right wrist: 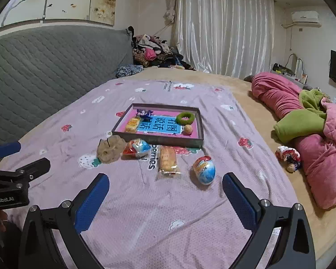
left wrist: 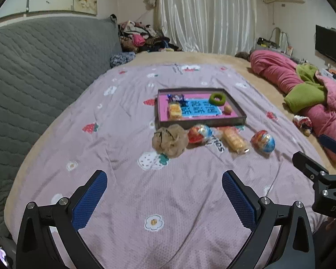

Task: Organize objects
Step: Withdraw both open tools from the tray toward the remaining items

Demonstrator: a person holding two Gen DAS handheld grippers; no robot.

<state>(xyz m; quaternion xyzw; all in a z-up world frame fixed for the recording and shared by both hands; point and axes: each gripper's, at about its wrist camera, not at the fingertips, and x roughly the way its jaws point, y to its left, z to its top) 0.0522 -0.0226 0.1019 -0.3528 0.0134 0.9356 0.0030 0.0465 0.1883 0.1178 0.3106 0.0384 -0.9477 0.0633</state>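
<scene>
We see the tray [right wrist: 159,142] and loose snacks mid-frame, well above our left gripper [left wrist: 164,180] and right gripper [right wrist: 165,182]; both gape wide, holding nothing.

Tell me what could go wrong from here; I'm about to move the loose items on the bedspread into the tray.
1. The foil-wrapped egg lies on soft, wrinkled bedspread; a nudge from the open right hand-held gripper may roll it away.
2. The beige scrunchie and the second egg sit close together, so grabbing one could drag the other.
3. The tray already holds snacks and a green ring, leaving limited free space.
</scene>
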